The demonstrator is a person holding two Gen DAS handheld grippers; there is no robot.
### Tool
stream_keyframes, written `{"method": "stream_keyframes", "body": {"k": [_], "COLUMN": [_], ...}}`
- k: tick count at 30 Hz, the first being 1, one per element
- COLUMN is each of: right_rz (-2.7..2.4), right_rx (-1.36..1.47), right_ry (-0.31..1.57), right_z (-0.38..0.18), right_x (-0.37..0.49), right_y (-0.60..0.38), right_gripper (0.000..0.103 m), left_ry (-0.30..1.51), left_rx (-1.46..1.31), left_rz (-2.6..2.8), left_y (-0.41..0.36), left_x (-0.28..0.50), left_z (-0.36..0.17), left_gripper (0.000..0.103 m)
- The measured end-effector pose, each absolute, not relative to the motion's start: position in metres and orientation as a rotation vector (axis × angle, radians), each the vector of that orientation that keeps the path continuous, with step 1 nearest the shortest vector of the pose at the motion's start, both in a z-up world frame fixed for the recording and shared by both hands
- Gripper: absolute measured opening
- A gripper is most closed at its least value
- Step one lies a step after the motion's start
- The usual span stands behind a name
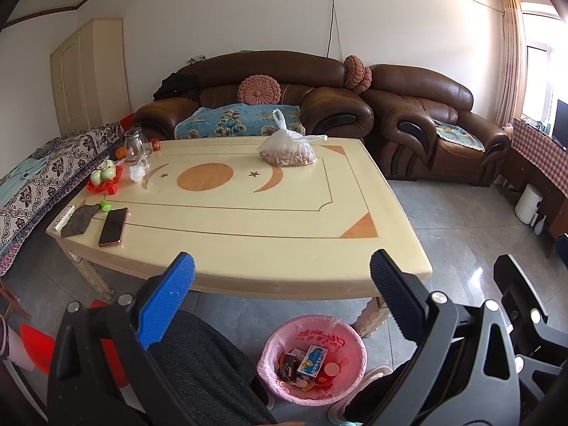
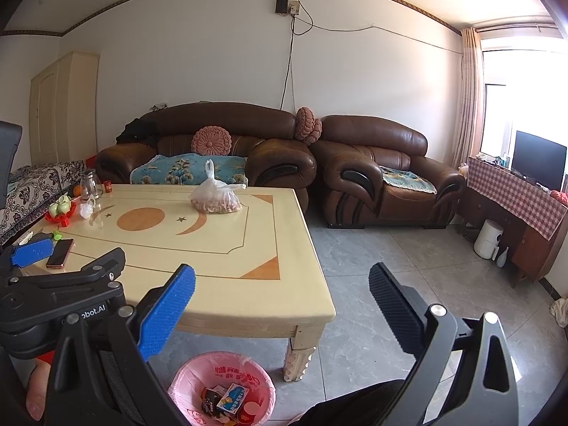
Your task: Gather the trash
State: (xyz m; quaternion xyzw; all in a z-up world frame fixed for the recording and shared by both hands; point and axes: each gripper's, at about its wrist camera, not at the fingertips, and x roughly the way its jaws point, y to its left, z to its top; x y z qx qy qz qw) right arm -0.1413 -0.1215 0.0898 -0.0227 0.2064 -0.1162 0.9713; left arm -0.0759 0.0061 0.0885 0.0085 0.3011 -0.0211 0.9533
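- Left gripper (image 1: 282, 280) and right gripper (image 2: 282, 291) are held wide open, empty, raised off the table (image 1: 248, 241).
- Trash is gathered in the pink-lined bin (image 1: 312, 362), floor-placed below the table's near edge for easy drops.

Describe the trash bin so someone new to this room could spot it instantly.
Start at the cream coffee table in front of the brown sofas. On the floor by its near corner leg sits a round bin lined with a pink bag, wrappers inside. It is the only pink container there.
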Motion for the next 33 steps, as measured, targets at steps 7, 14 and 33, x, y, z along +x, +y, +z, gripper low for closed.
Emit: {"method": "stream_keyframes", "body": {"k": [7,14,33], "right_rz": [-0.234,-0.227,-0.231], "right_rx": [-0.048,-0.050,-0.055], "right_ry": [0.415,0.416,0.427], "right_z": [0.0922,0.0970,0.0929], "right_x": [-0.1409,-0.1375,-0.1340], "right_y": [-0.1192,-0.1180,-0.1228], "right_gripper": [0.096,0.096,0.096], "left_ry": [0.608,0.609,0.633], "left_rx": [0.022,0.027,0.034], "left_rz": [-0.044,-0.044,-0.063], "left_y": [0.0070,0.0091,0.0079], "left_x": [-0.0762,-0.0764,-0.0735], "left_z": [0.0889,0.0909,0.0892], "left_gripper": [0.097,0.097,0.097]}}
